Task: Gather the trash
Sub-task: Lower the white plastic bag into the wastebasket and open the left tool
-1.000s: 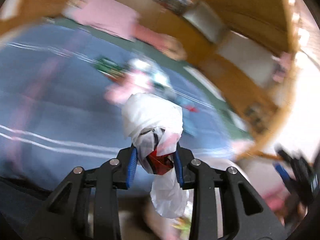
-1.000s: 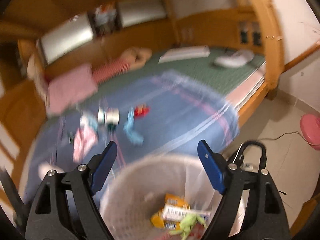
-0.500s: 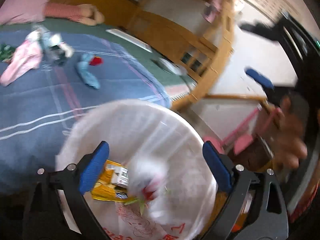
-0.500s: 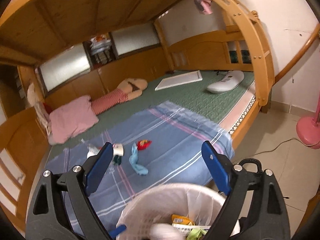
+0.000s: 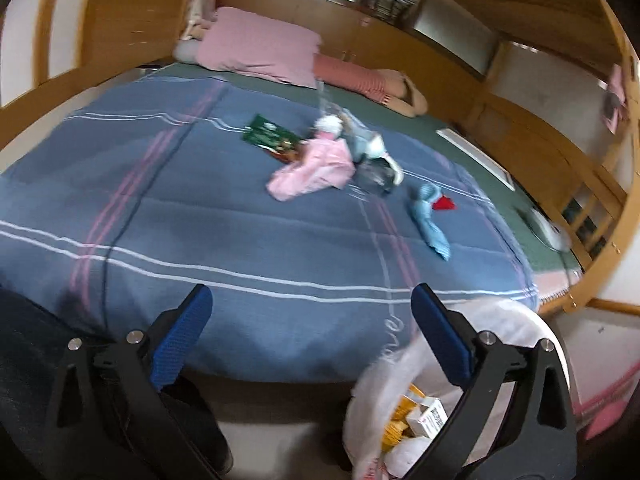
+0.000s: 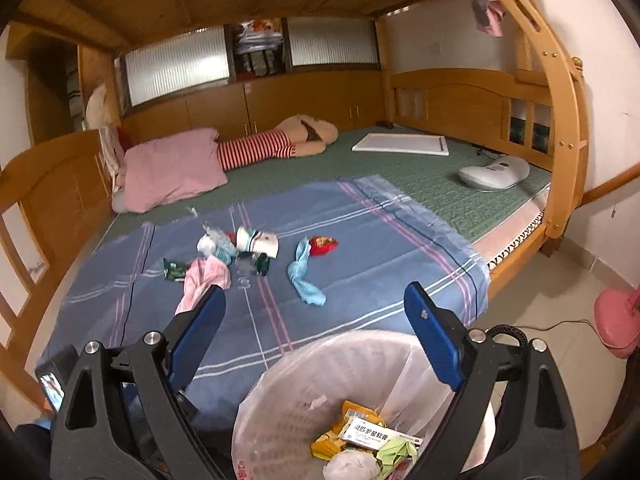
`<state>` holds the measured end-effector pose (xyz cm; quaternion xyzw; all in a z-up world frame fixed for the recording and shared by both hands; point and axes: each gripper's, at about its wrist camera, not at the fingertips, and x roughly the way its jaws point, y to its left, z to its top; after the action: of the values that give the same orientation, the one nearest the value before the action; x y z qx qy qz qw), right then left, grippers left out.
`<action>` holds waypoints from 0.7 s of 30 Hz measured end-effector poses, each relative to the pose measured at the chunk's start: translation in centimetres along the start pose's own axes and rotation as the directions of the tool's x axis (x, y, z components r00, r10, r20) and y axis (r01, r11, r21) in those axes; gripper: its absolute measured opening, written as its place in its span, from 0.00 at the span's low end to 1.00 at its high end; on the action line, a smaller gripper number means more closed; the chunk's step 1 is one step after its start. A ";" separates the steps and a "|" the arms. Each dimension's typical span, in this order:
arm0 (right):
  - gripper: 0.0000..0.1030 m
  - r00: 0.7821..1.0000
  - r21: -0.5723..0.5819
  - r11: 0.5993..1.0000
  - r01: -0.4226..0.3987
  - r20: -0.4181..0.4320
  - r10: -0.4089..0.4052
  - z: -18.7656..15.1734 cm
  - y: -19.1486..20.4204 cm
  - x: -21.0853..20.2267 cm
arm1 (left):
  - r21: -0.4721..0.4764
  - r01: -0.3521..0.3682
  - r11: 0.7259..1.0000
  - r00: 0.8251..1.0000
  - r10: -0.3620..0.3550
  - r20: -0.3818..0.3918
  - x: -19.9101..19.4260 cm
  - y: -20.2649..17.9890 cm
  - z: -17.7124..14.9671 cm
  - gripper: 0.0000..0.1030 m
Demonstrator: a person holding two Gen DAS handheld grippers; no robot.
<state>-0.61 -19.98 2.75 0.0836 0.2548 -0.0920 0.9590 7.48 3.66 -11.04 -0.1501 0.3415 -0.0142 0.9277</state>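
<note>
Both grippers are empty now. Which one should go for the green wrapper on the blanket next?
Left, probably. The left gripper is open and faces the blanket with the green wrapper ahead. The right gripper, also open, hangs over the trash bin, and the wrapper sits off to its left.

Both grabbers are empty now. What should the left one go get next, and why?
Probably reach the open left hand-held gripper forward across the blue striped blanket to the green snack wrapper. It lies flat on the near-left edge of the litter pile, apart from the pink cloth. The white-lined trash basket stands right below for dropping it.
</note>
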 end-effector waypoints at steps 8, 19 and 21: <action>0.86 0.998 0.028 1.000 -0.013 -0.055 0.014 -0.5 0.2 1.3 | 0.018 0.000 1.000 1.000 0.001 -0.013 -0.5 0.3 -0.2 0.96; 0.86 0.999 0.025 1.000 -0.013 -0.052 0.014 -0.6 0.1 1.3 | -0.016 0.011 1.000 1.000 -0.011 0.001 -0.9 0.5 -0.3 0.96; 0.86 0.999 0.024 1.000 -0.015 -0.052 0.016 -0.6 0.2 1.3 | -0.045 0.012 0.999 1.000 -0.013 -0.010 -0.8 0.9 0.1 0.96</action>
<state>0.23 -19.87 1.63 0.0992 0.2779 -0.0855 0.9516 6.87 4.62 -10.78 -0.1732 0.3453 -0.0130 0.9223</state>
